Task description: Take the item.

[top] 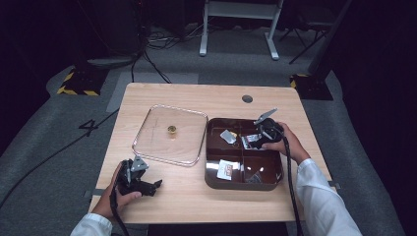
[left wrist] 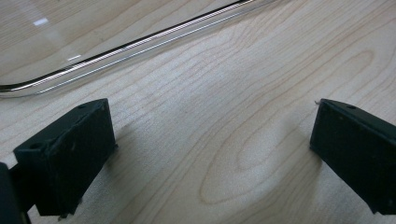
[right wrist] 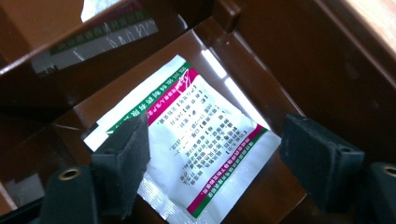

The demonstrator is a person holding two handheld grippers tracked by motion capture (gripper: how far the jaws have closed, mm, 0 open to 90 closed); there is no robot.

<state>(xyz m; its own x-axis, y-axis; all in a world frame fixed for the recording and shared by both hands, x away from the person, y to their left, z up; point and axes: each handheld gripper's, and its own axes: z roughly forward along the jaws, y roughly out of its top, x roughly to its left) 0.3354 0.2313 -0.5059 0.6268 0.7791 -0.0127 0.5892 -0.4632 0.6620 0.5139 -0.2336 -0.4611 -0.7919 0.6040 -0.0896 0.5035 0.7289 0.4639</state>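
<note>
Hovering with jaws spread over the flat sachet (right wrist: pixel 187 140) in the brown tray's (top: pixel 211 172) upper-right compartment, the right gripper (right wrist: pixel 212 154) risks sliding off its foil; left gripper (left wrist: pixel 210 149), jaws spread, idles at lower left.

High view: above the near edge, looking forward and down on the whole table (top: pixel 206 196).
Left gripper view: close over bare wood, clear lid (left wrist: pixel 70 28) upper left.
Right gripper view: close inside the brown tray (right wrist: pixel 299 60); shares the sachet (right wrist: pixel 187 140) with the high view.
</note>
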